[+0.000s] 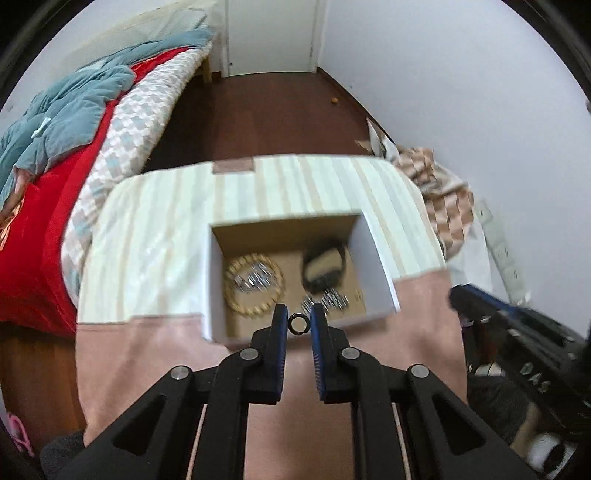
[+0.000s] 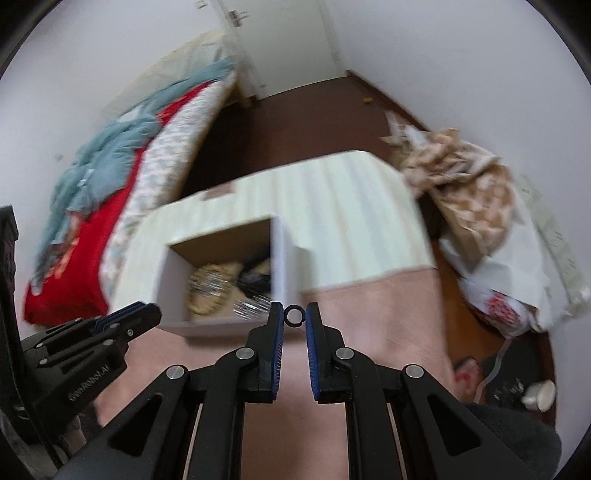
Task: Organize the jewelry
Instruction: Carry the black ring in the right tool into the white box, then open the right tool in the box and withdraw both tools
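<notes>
A white cardboard box (image 1: 376, 258) sits open on the cloth-covered table (image 1: 147, 229). It holds a gold beaded bracelet (image 1: 254, 284), a black bracelet (image 1: 325, 266) and silver pieces (image 1: 328, 301). My left gripper (image 1: 298, 324) is shut on a small black ring (image 1: 298, 324), held over the box's near edge. My right gripper (image 2: 294, 317) is shut on another small black ring (image 2: 294, 316), just right of the box (image 2: 166, 280). The left gripper also shows in the right wrist view (image 2: 129, 317), low by the box's near left corner. The right gripper appears at the right in the left wrist view (image 1: 465, 299).
A bed with red and blue bedding (image 1: 66, 147) stands to the left. Crumpled patterned cloth and bags (image 2: 480, 206) lie right of the table. Brown floor (image 1: 266, 110) and a white door (image 1: 269, 33) are beyond. A power strip (image 1: 502, 247) lies at right.
</notes>
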Demonstrator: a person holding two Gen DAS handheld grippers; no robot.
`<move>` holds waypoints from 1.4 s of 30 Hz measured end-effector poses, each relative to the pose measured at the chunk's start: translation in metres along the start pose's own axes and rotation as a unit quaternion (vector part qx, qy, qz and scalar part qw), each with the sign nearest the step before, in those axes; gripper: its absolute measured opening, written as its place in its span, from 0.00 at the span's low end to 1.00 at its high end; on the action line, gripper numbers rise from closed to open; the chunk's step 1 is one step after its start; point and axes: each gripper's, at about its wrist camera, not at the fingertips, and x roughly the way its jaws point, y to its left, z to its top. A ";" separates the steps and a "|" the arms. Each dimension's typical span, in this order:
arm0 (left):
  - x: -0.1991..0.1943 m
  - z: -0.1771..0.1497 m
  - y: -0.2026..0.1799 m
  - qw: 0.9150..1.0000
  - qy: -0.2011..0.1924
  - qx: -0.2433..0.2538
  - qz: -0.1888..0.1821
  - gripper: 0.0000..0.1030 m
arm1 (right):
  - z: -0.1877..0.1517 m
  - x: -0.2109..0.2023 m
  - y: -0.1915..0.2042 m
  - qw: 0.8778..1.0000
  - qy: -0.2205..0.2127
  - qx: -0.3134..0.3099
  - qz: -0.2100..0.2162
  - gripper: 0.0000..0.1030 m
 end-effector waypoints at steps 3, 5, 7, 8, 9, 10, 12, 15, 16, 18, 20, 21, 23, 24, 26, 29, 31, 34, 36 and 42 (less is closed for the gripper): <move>0.009 0.023 0.018 1.000 0.006 -0.010 0.008 0.09 | 0.028 0.023 0.019 0.999 0.016 -0.018 0.026 0.12; 0.021 0.035 0.029 1.000 0.016 -0.016 0.011 0.09 | 0.044 0.044 0.030 0.999 0.035 -0.026 0.033 0.12; 0.035 0.045 0.039 0.999 0.030 -0.020 0.013 0.09 | 0.056 0.066 0.038 0.997 0.061 -0.032 0.036 0.12; 0.043 0.049 0.042 0.999 0.039 -0.023 0.009 0.10 | 0.061 0.077 0.040 0.996 0.074 -0.034 0.036 0.12; 0.048 0.052 0.046 0.999 0.047 -0.024 0.005 0.10 | 0.066 0.087 0.043 0.995 0.086 -0.038 0.034 0.12; 0.054 0.056 0.049 0.998 0.057 -0.030 0.004 0.11 | 0.068 0.095 0.044 0.994 0.099 -0.043 0.034 0.12; 0.061 0.062 0.056 0.997 0.067 -0.044 0.001 0.12 | 0.075 0.110 0.046 0.991 0.121 -0.042 0.034 0.13; 0.063 0.069 0.061 0.996 0.073 -0.056 0.007 0.23 | 0.081 0.121 0.044 0.987 0.149 -0.030 0.044 0.18; 0.062 0.071 0.062 0.996 0.068 -0.059 0.008 0.31 | 0.083 0.120 0.043 0.987 0.150 -0.023 0.050 0.32; 0.056 0.074 0.066 0.996 0.054 -0.063 0.015 0.55 | 0.084 0.114 0.039 0.988 0.140 -0.013 0.055 0.52; 0.048 0.073 0.068 0.997 0.036 -0.067 0.020 0.69 | 0.087 0.106 0.036 0.989 0.132 -0.006 0.059 0.53; 0.046 0.073 0.070 0.997 0.033 -0.066 0.025 0.69 | 0.087 0.101 0.035 0.990 0.128 -0.004 0.057 0.53; 0.043 0.071 0.073 0.997 0.032 -0.065 0.031 0.69 | 0.087 0.094 0.035 0.992 0.119 -0.007 0.038 0.53; 0.041 0.069 0.074 0.997 0.030 -0.066 0.036 0.70 | 0.086 0.091 0.035 0.993 0.116 -0.011 0.025 0.53; 0.039 0.063 0.076 0.996 0.028 -0.065 0.044 0.77 | 0.081 0.084 0.036 0.994 0.107 -0.026 -0.009 0.53; 0.036 0.051 0.079 0.996 0.029 -0.067 0.057 0.88 | 0.071 0.081 0.037 0.992 0.106 -0.042 -0.049 0.62; 0.036 0.043 0.080 0.995 0.032 -0.066 0.066 0.89 | 0.065 0.080 0.036 0.991 0.107 -0.048 -0.065 0.70; 0.034 0.033 0.081 0.994 0.031 -0.063 0.080 0.92 | 0.054 0.078 0.039 0.988 0.108 -0.063 -0.087 0.83; 0.031 0.027 0.081 0.994 0.027 -0.061 0.089 0.92 | 0.047 0.076 0.044 0.986 0.106 -0.076 -0.100 0.94; 0.013 0.013 0.075 0.993 0.010 -0.050 0.109 0.96 | 0.031 0.065 0.059 0.983 0.096 -0.097 -0.123 1.00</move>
